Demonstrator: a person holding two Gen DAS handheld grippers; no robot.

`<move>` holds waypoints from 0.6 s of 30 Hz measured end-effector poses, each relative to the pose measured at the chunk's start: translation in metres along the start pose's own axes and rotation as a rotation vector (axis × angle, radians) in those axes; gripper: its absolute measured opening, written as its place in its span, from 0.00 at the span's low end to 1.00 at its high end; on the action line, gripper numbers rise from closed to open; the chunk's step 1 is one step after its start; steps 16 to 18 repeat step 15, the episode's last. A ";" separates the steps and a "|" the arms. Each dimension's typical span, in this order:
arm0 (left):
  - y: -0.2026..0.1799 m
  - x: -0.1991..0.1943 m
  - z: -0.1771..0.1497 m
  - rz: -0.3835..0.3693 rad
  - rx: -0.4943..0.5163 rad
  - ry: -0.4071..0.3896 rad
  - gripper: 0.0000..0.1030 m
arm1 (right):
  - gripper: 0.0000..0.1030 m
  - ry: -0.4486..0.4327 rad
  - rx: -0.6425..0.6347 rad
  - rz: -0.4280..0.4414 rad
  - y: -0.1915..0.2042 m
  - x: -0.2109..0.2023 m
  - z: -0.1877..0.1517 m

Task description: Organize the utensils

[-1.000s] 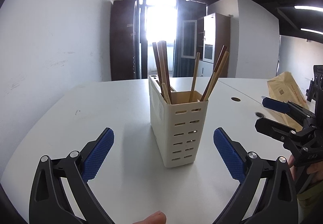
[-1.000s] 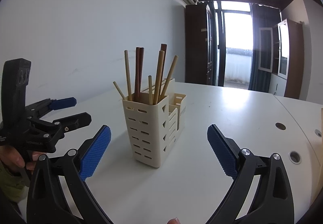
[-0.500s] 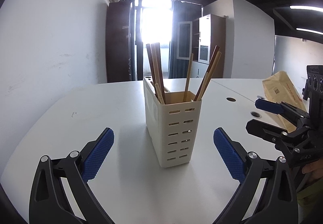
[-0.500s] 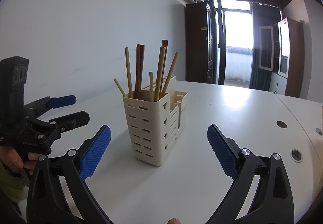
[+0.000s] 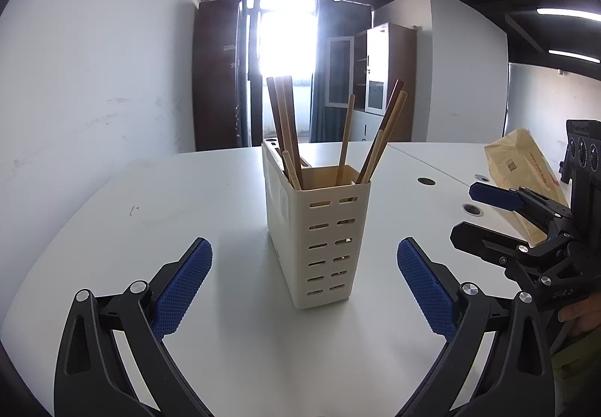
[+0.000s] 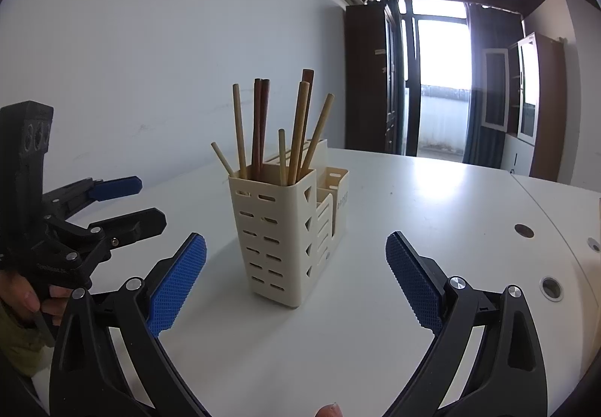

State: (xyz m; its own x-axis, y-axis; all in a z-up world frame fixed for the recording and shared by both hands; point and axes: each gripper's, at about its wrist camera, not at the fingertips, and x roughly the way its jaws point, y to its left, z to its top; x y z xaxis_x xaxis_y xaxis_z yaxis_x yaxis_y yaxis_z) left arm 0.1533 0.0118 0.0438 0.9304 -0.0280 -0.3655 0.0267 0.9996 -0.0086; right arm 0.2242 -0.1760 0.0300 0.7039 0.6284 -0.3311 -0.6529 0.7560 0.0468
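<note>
So your left hand-held gripper (image 5: 304,282) is spread wide with nothing between its blue pads (image 5: 182,278), just hanging over the white worktop (image 5: 131,222). Same story on your right hand-held gripper (image 6: 296,276): wide open, holding nothing, pads (image 6: 413,278) clear on both sides.

The cream utensil holder (image 5: 319,233) stands upright on the worktop, right in the middle of both views and a bit past your fingertips, not touching either gripper. From the right wrist camera you can see it's a stepped thing, with a tall slotted compartment nearest you and lower compartments (image 6: 336,199) behind it.

All the chopsticks (image 5: 285,128) are standing in that tall compartment, ends poking up above the rim. A few dark brown ones lean together on one side, the lighter bamboo ones (image 6: 300,131) fan out the other way, and one short one (image 6: 221,158) tilts off toward the corner. Can't tell whether anything sits in the lower compartments.

Off at the right edge of the left wrist view there's a tan paper bag (image 5: 522,173) lying on the worktop, well apart from the holder, behind your right gripper
</note>
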 end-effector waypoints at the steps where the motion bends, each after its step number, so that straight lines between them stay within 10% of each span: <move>1: 0.000 0.000 0.000 0.001 0.002 0.001 0.94 | 0.94 0.001 0.000 -0.001 0.000 0.000 0.000; 18: -0.002 0.000 -0.002 -0.002 0.012 0.012 0.94 | 0.94 0.001 -0.001 0.000 -0.002 -0.001 0.000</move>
